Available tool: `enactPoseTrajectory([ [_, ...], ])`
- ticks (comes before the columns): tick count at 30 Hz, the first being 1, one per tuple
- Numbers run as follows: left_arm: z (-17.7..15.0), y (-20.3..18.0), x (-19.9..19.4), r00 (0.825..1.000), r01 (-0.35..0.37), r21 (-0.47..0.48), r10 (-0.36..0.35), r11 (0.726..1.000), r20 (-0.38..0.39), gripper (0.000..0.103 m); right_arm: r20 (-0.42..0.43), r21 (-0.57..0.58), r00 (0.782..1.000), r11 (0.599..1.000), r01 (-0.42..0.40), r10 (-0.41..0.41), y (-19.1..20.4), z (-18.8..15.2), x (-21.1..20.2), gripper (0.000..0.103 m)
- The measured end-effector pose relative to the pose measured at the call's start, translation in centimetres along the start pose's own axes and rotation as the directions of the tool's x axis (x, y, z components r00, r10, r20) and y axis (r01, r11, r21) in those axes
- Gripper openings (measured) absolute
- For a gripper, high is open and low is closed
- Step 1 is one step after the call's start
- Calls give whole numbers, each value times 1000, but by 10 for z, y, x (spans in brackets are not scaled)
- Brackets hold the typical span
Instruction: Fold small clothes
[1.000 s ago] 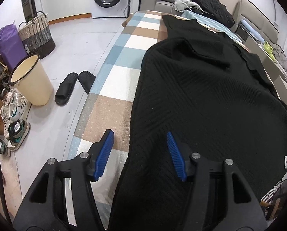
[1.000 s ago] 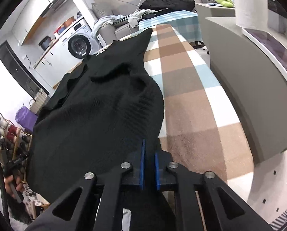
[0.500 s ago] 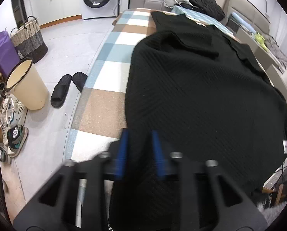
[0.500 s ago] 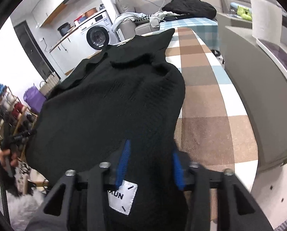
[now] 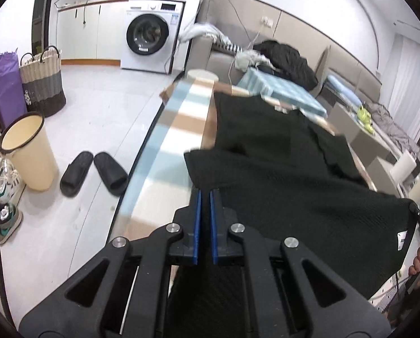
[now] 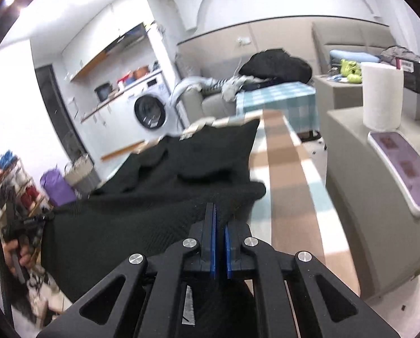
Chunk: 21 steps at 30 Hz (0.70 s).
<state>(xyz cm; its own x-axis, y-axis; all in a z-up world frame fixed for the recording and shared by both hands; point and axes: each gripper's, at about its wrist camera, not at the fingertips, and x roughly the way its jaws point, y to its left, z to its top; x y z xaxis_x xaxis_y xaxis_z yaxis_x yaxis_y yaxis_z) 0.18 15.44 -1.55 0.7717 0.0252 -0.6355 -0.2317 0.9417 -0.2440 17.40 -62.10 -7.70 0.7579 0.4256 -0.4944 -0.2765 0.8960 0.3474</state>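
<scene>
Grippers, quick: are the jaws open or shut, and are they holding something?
Left gripper: shut on the near edge of the black garment.
Right gripper: shut on the same black garment's near edge.

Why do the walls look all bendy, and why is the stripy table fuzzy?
Both wrist views use fisheye lenses, so straight walls curve near the edges. In the left wrist view the checked tablecloth is smeared by motion blur; in the right wrist view the washing machine and black garment blur too, while the right claw stays sharp.
</scene>
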Motion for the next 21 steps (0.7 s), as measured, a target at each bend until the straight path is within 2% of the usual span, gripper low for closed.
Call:
enactPoseTrajectory([
  [4, 25, 4, 22, 999, -20, -11, 20, 1000, 32, 4, 28, 62, 999, 998, 26, -28, -9, 20, 18, 5],
  [10, 66, 8, 82, 1000, -20, -52, 21, 998, 18, 3, 25, 143, 996, 986, 80, -85, -21, 54, 68, 5],
  [13, 84, 6, 117, 999, -37, -57, 36, 998, -4, 3, -12, 198, 993, 973, 119, -119, -29, 67, 102, 5],
  [19, 104, 2, 180, 995, -73, -74, 68, 995, -68, 4, -69, 203, 984, 964, 174, -163, -35, 76, 147, 5],
  [21, 100, 4, 193, 992, -82, -88, 72, 993, -105, 7, -137, 185, 975, 962, 199, -175, -39, 74, 163, 8],
])
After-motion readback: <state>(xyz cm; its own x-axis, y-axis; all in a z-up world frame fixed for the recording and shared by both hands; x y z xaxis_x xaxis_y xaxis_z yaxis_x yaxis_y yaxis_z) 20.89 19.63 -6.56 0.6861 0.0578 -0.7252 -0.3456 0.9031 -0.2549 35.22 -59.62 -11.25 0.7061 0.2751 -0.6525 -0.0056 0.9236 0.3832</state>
